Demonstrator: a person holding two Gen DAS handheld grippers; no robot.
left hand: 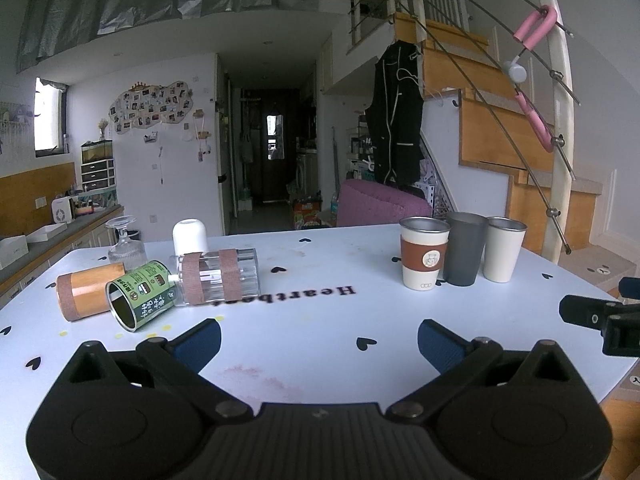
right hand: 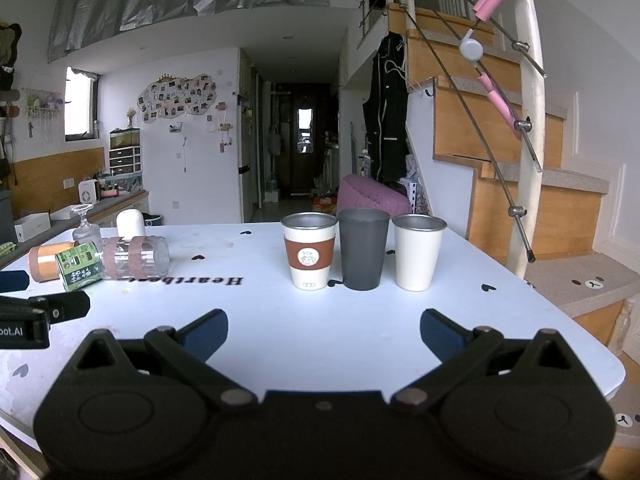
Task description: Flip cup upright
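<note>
On the white table several cups lie on their sides at the left: a green printed can-cup, an orange cup and a clear ribbed cup with brown bands. A white cup and a glass goblet stand upside down behind them. My left gripper is open and empty, low over the table in front of them. My right gripper is open and empty, facing three upright cups: a white one with a brown sleeve, a dark grey one and a white one.
The three upright cups also show at the right in the left wrist view. The lying cups show at the left in the right wrist view. A stair railing and wooden stairs stand beyond the table's right edge. A counter runs along the left.
</note>
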